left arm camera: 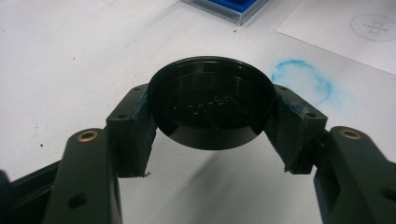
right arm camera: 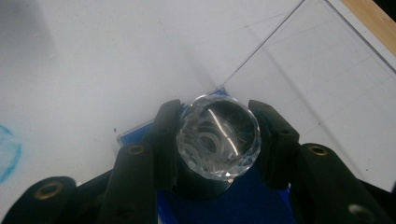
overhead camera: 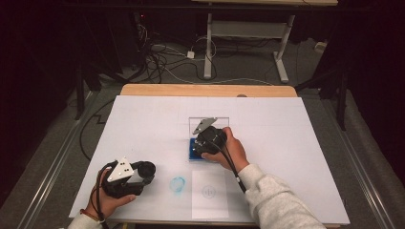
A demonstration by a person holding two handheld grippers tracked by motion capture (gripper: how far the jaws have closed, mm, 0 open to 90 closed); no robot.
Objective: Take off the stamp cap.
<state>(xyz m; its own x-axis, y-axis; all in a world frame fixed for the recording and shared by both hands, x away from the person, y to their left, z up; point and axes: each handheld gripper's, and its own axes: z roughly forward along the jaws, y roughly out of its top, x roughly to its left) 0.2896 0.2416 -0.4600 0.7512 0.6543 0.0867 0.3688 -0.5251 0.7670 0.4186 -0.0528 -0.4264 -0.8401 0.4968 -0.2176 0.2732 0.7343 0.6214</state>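
My left gripper (left arm camera: 212,133) is shut on a round black cap (left arm camera: 211,105), which its blue-smeared pads clamp from both sides just above the white sheet. In the high view this gripper (overhead camera: 145,171) sits at the front left of the table. My right gripper (right arm camera: 215,154) is shut on a stamp with a clear faceted knob (right arm camera: 218,136) and holds it over a blue ink pad (right arm camera: 243,205). The high view shows that gripper (overhead camera: 203,143) at mid-table above the ink pad (overhead camera: 192,153), whose clear hinged lid (overhead camera: 217,121) lies open behind it.
A smudged blue ring print (overhead camera: 177,184) marks the white sheet (overhead camera: 296,143) between my hands. A small paper (overhead camera: 209,193) with a printed circle target lies at the front edge. The wooden table edge (overhead camera: 205,89) runs along the far side, with cables and a desk frame on the floor beyond.
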